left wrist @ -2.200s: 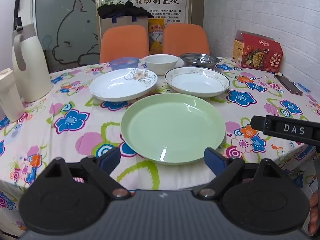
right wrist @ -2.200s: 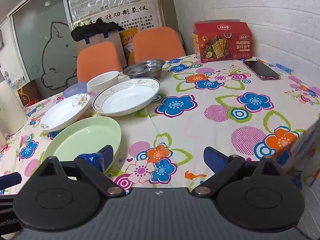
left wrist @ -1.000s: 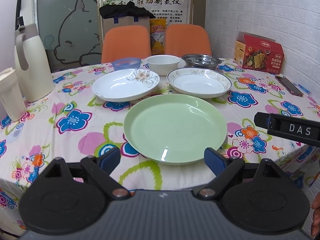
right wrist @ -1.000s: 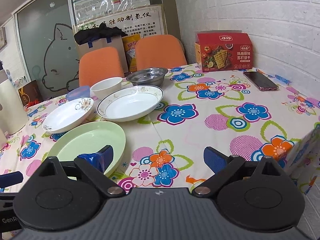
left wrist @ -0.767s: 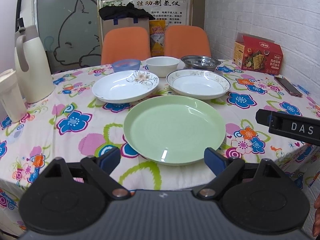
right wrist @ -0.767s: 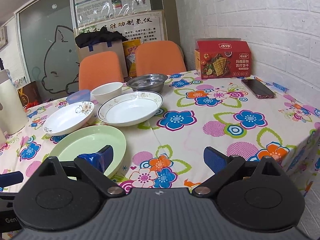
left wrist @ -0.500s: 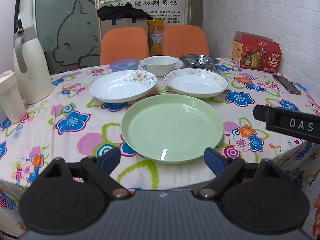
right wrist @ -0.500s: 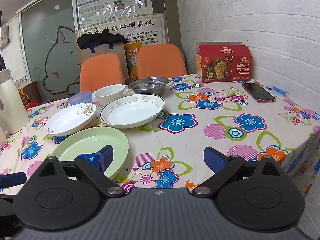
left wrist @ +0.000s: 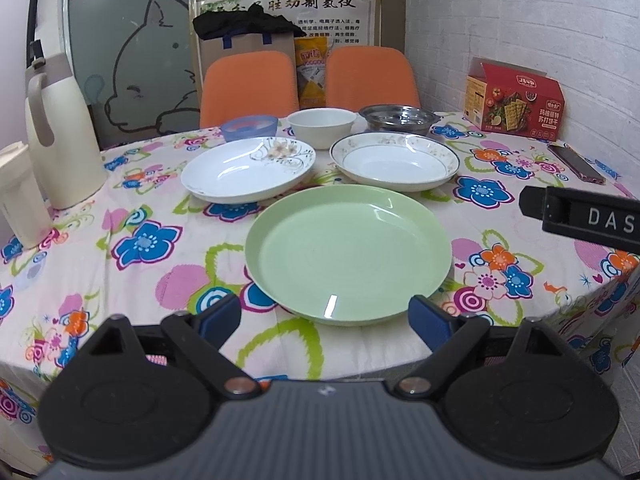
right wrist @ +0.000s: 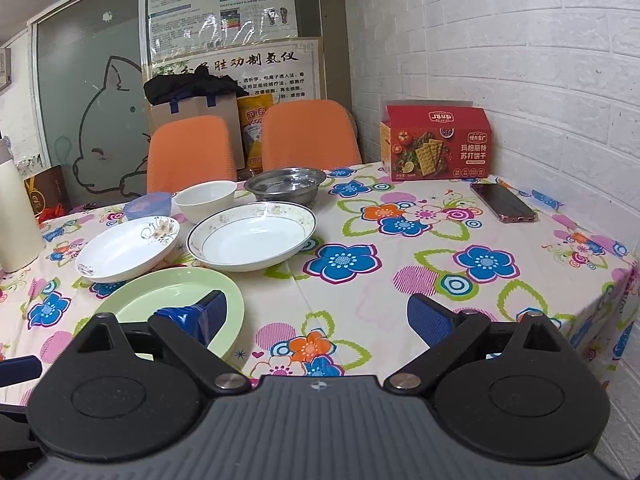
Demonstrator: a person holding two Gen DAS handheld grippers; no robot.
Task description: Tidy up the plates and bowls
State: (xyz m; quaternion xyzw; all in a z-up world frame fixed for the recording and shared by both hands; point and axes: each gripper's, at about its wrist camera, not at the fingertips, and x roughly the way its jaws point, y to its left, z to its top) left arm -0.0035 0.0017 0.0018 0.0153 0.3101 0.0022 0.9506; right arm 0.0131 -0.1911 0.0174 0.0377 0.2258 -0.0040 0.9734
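A green plate (left wrist: 348, 254) (right wrist: 176, 300) lies nearest on the flowered table. Behind it sit a white flower-print plate (left wrist: 248, 170) (right wrist: 128, 248) and a gold-rimmed white plate (left wrist: 394, 160) (right wrist: 252, 238). Farther back stand a blue bowl (left wrist: 250, 127) (right wrist: 148, 205), a white bowl (left wrist: 322, 122) (right wrist: 206, 200) and a steel bowl (left wrist: 396, 118) (right wrist: 286, 185). My left gripper (left wrist: 325, 320) is open, held just short of the green plate's near rim. My right gripper (right wrist: 316, 320) is open over the table's near edge, right of the green plate, holding nothing.
A cream thermos (left wrist: 60, 136) and a white jug (left wrist: 18, 196) stand at the left. A red cracker box (left wrist: 514, 100) (right wrist: 438, 142) and a phone (left wrist: 576, 162) (right wrist: 502, 202) lie at the right near the brick wall. Two orange chairs (left wrist: 248, 82) stand behind the table.
Both grippers have drifted slightly up and back, so the views show more of the wall. The dishes have not moved and both grippers stay open.
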